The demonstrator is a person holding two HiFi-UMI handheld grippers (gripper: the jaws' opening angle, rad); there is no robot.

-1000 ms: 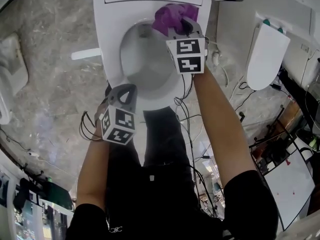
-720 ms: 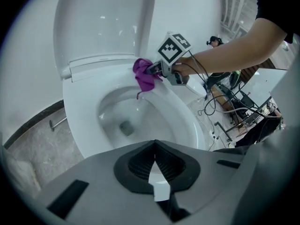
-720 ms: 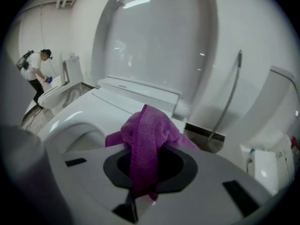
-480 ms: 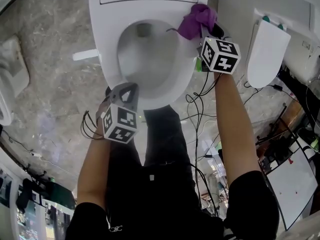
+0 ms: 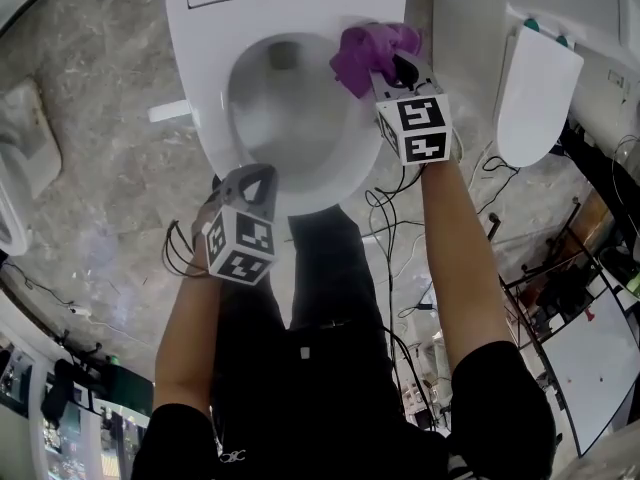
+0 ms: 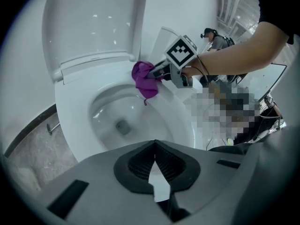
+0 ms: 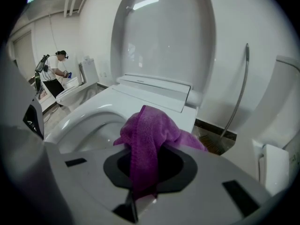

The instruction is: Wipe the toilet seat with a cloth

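Purple cloth (image 5: pixel 358 56) in right tool (image 5: pixel 383 65), on seat (image 5: pixel 203 98)

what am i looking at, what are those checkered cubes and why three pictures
No robot: a person stands over a toilet with a two-jaw gripper in each hand; the marker cubes are part of those grippers. One picture is from a camera on the person's head, looking down. The other two are from cameras riding on each gripper, looking along its jaws. The right gripper is shut on a purple cloth at the right rear of the toilet seat. The left gripper is shut and empty, by the seat's front edge. The lid stands open.
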